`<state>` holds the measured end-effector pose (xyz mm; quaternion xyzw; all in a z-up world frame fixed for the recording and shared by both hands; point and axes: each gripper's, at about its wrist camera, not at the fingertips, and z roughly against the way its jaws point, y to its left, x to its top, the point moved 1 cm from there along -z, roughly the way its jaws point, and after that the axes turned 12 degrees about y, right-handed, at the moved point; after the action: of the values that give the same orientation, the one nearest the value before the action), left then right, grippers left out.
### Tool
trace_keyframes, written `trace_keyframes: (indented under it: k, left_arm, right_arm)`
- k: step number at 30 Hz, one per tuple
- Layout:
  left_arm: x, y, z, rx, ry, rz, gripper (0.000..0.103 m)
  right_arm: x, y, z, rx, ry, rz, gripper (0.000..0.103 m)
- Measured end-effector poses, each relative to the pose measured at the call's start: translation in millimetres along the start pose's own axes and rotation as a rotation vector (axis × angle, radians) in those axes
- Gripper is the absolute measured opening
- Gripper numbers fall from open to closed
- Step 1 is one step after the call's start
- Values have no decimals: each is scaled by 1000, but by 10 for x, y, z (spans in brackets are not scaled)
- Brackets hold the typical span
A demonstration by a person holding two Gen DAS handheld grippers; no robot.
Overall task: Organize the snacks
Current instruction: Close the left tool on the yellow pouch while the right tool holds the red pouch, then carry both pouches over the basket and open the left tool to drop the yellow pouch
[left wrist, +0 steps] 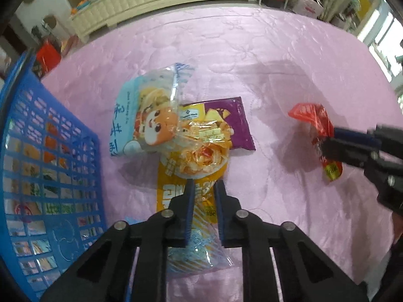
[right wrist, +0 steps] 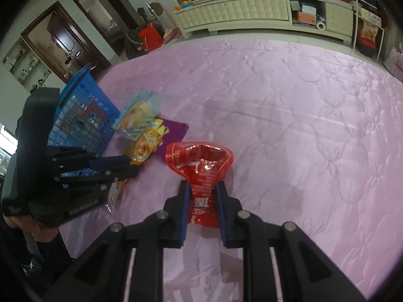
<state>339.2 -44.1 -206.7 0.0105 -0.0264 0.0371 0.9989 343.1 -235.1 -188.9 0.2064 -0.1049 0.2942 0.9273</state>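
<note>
On the pink quilted cover [left wrist: 252, 58] lies a pile of snack bags: a light blue bag [left wrist: 141, 115] with a cartoon face, a purple bag [left wrist: 239, 123] and a yellow bag of crisps [left wrist: 194, 156] on top. My left gripper [left wrist: 204, 183] points steeply down and is shut on the near end of the yellow bag. To the right, my right gripper [right wrist: 201, 183] is shut on a crinkled red packet [right wrist: 201, 161], pinching its middle just above the cover. The left wrist view shows the same red packet [left wrist: 317, 118] in the right gripper [left wrist: 325, 141].
A blue lattice basket [left wrist: 50, 163] with several snack packets inside stands at the left, close beside the pile; in the right wrist view the basket [right wrist: 83, 115] is behind the left gripper [right wrist: 131, 166]. A cream cabinet [right wrist: 252, 12] runs along the far wall.
</note>
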Motion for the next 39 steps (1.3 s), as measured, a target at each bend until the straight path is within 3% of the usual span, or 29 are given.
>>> trace_keyframes:
  k: [2,5,10,19,27,35,39]
  left_arm:
    - [-17,21,13,-58,11,14,3]
    - [-52,-55,35,-36,2,-10,3]
    - [-153,-149,153,-61,-31,-35,2]
    - [-317,-186,709,-117,-115,-47,1]
    - [-634,-215,1228,-160,-191,-83,1]
    - [-1039,112,1612,-186,-267,-112,1]
    - [-1255,343,1817,-234,-286,-123,1]
  right_arm:
    - [0,12,22,5,-7,-2,24]
    - [-22,18,65,10,-20,-6,24]
    - [-57,47,141,1,-28,-16,24]
    - [-121,206,365,-40,-39,-50,24]
    - [-246,639,668,-102,-55,-56,24]
    - [-308,1206,1013,-172,-94,-42,24]
    - [-306,1474,1133,-200,-123,-31,24]
